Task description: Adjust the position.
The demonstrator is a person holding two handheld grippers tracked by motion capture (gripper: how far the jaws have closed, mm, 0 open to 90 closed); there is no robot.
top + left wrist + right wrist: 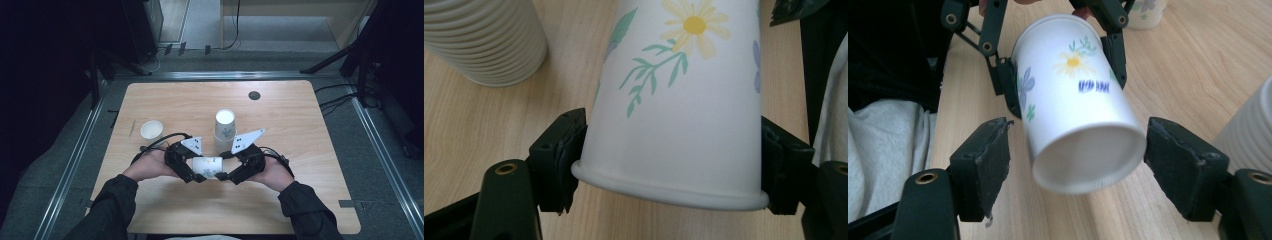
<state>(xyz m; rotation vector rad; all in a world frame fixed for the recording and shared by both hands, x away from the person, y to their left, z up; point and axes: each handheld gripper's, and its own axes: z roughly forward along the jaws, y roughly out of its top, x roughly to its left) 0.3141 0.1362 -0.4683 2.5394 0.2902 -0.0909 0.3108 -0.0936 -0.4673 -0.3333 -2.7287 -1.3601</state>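
A light wooden table (pixel 165 100) with rounded corners is seen from above, and a person's dark-sleeved forearms come in from the near edge. On the left side of the table, a small white paper cup (pixel 151 129) stands upright with its mouth up, well apart from the hands. To its right, near the table's middle, the left gripper (pixel 196 176) pinches a white paper cup printed with a yellow daisy and green sprigs (pixel 207 167). In the left gripper view, its two black pads press on opposite sides of the flowered cup (pixel 679 100) just above the rolled rim. This cup lies on its side in the air just above the near part of the table, between the two hands. Its long axis runs left to right across the table. The rolled mouth points left toward the left hand, and the narrower base points right. The right gripper (pixel 223 175) meets the base end; in the right gripper view its jaws stand spread on either side of the recessed base (pixel 1088 155), with a gap on each side. Just beyond the hands stands a tall stack of white paper cups (pixel 224 131), upside down, with a ribbed side. A small dark round disc (pixel 254 95) lies near the far right edge.
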